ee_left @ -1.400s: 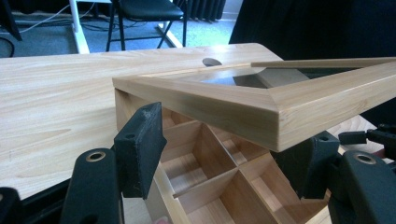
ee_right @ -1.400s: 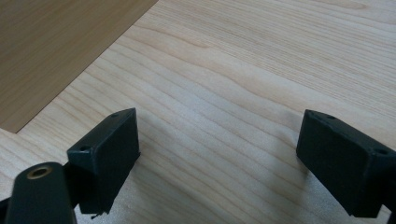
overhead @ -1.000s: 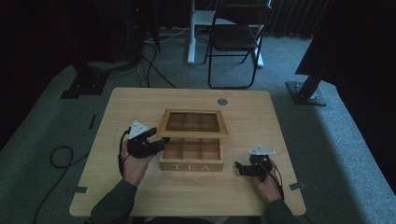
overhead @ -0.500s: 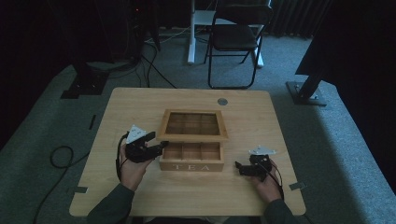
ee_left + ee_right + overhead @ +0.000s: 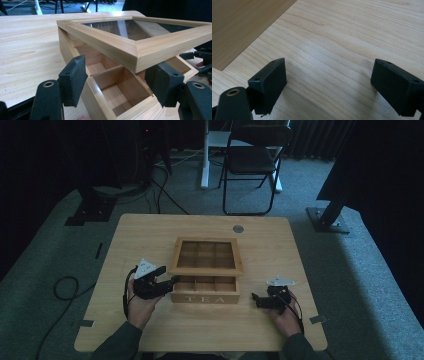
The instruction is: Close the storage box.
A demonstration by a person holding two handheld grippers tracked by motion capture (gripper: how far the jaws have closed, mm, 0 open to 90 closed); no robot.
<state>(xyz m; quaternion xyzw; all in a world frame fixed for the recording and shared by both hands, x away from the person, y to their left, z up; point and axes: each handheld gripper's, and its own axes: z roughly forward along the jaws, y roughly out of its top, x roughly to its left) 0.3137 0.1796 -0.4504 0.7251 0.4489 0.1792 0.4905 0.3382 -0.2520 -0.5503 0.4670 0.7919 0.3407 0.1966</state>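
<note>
Wooden tea box mid-tabletop, glass lid raised. Left gripper at box's left corner, fingers apart. Right gripper beside box, resting on tabletop, fingers apart, empty.

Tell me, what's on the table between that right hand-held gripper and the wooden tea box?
Nothing: in the high view, bare wooden tabletop separates the right hand-held gripper from the tea box.

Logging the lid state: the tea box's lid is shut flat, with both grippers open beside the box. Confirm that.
Not shut: the left gripper view shows the glass-paned lid raised above the tea box's compartments. Left gripper and right gripper are open beside it.
</note>
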